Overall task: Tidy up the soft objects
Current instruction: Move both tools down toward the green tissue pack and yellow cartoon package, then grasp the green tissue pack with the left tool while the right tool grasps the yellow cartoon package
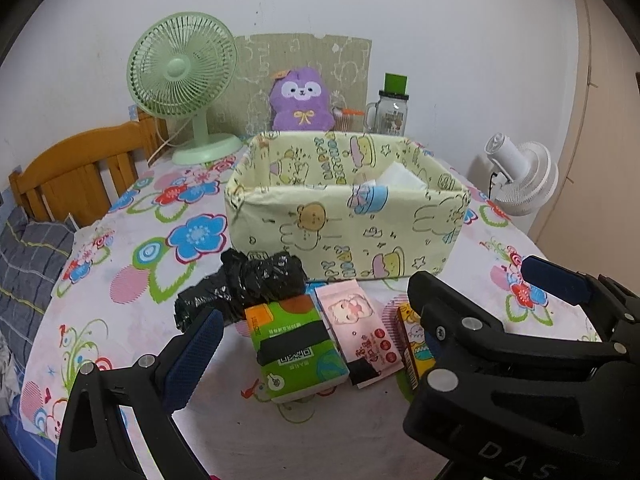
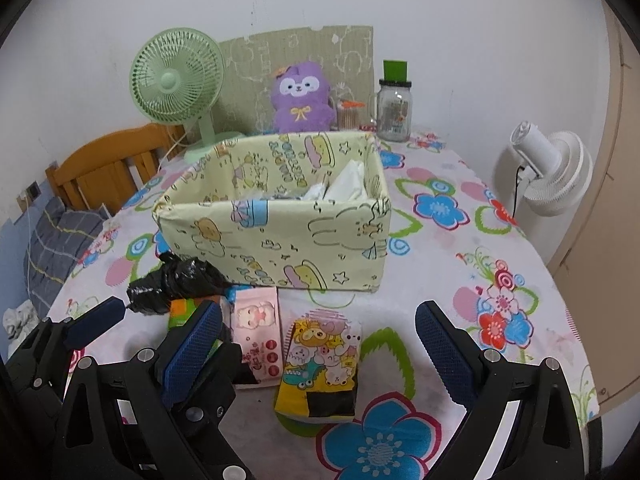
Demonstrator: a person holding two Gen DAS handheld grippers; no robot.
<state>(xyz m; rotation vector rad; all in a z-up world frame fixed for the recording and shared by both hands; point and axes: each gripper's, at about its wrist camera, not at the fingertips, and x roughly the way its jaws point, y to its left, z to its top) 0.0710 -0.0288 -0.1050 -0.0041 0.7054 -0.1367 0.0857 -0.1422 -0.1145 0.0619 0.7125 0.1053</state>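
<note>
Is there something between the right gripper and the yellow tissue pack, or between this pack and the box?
Nothing visible blocks it. The right gripper is open, and the yellow tissue pack lies flat between its fingers. Only bare tablecloth separates the pack from the box, though the box's front wall must be cleared from above.

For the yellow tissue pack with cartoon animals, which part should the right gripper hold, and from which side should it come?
Grip the yellow tissue pack across its two long side edges, near the middle, coming down from above. It lies flat on the tablecloth with its length running away from the right gripper, whose open fingers already stand on either side of it. The pink tissue pack lies close on its left, so I would lower the left finger carefully.
</note>
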